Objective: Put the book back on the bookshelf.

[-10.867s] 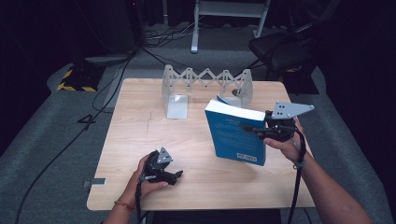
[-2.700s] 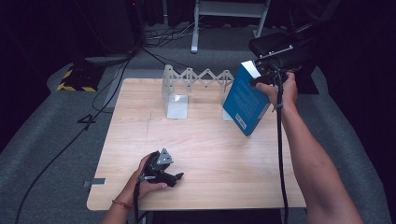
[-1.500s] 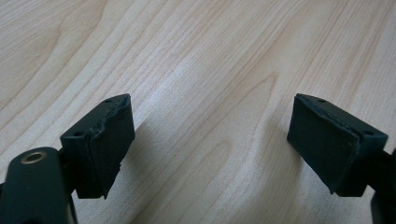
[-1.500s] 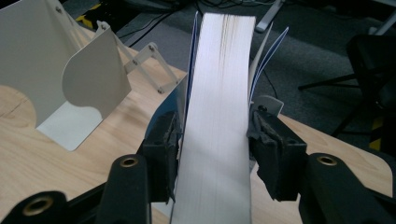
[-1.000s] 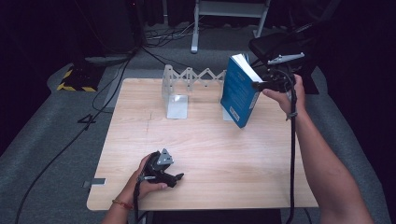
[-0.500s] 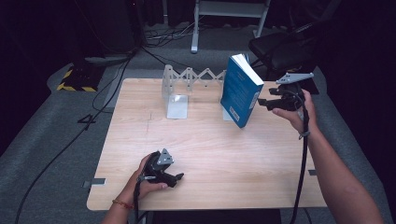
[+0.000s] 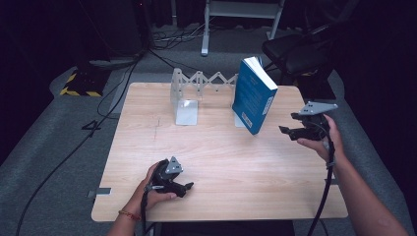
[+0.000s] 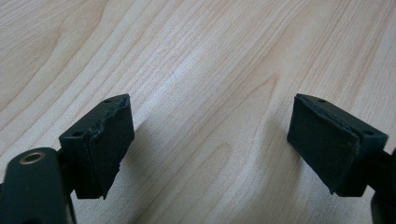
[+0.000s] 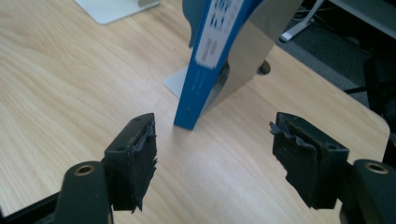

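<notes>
Two black jaws of the right gripper (image 9: 212, 161) are held apart with nothing between them; they have just been opening, and the blue book (image 9: 210, 56) is seen ahead of them, untouched. In the high view the right gripper (image 7: 295, 130) is kept just beside the book (image 7: 253, 96), over the right part of the table (image 7: 221, 157). The book is stood on its lower edge and tilted against the right bookend (image 9: 254, 56) of the folding metal rack (image 7: 204, 83) at the back of the table. The left gripper (image 7: 182, 186) is rested near the front edge, its jaws apart over bare wood. The placing is judged done; only straightening the leaning book may be left.
</notes>
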`<move>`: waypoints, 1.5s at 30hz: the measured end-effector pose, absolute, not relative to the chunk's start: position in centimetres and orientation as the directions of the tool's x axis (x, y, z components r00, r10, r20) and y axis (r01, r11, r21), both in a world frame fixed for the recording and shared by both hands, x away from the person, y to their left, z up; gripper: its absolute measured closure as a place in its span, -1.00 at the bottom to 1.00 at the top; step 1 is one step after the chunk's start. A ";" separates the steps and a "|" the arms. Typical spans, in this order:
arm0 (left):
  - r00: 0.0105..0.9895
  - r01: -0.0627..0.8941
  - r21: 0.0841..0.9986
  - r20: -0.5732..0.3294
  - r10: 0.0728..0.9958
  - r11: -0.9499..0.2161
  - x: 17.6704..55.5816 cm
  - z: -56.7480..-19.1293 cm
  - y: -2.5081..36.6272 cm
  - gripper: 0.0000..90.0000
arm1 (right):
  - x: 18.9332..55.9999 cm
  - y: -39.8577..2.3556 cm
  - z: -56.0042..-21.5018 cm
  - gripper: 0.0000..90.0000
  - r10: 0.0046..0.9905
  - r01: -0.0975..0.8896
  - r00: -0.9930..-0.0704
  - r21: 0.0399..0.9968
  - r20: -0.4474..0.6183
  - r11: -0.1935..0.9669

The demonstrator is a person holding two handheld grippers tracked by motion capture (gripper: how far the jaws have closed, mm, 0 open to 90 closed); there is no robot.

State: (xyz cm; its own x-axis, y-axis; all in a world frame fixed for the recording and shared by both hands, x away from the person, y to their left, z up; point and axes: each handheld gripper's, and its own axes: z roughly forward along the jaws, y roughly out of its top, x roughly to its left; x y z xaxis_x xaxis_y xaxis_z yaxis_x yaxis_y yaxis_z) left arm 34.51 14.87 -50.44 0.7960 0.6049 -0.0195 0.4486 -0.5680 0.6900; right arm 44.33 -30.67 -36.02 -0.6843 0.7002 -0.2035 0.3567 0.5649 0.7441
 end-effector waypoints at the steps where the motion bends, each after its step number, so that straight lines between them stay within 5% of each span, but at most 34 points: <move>1: 0.796 0.449 0.690 -0.020 0.605 -0.568 34.5 -50.4 14.9 -0.67 | 44.0 -30.9 -36.4 -0.32 0.700 0.359 -0.686 0.745 -0.198 0.562; 25: 0.788 0.457 0.689 -0.020 0.615 -0.563 34.6 -50.4 14.8 -0.67 | 37.7 -38.4 -47.0 -0.37 0.718 0.449 -0.689 0.721 -0.097 0.528; 38: 0.785 0.459 0.690 -0.021 0.619 -0.560 34.6 -50.4 14.8 -0.67 | 35.6 -42.1 -50.3 -0.39 0.775 0.521 -0.631 0.751 0.020 0.405; 45: 0.786 0.458 0.690 -0.019 0.618 -0.561 34.6 -50.4 14.8 -0.67 | 35.2 -42.1 -50.4 -0.41 0.789 0.522 -0.614 0.747 -0.005 0.411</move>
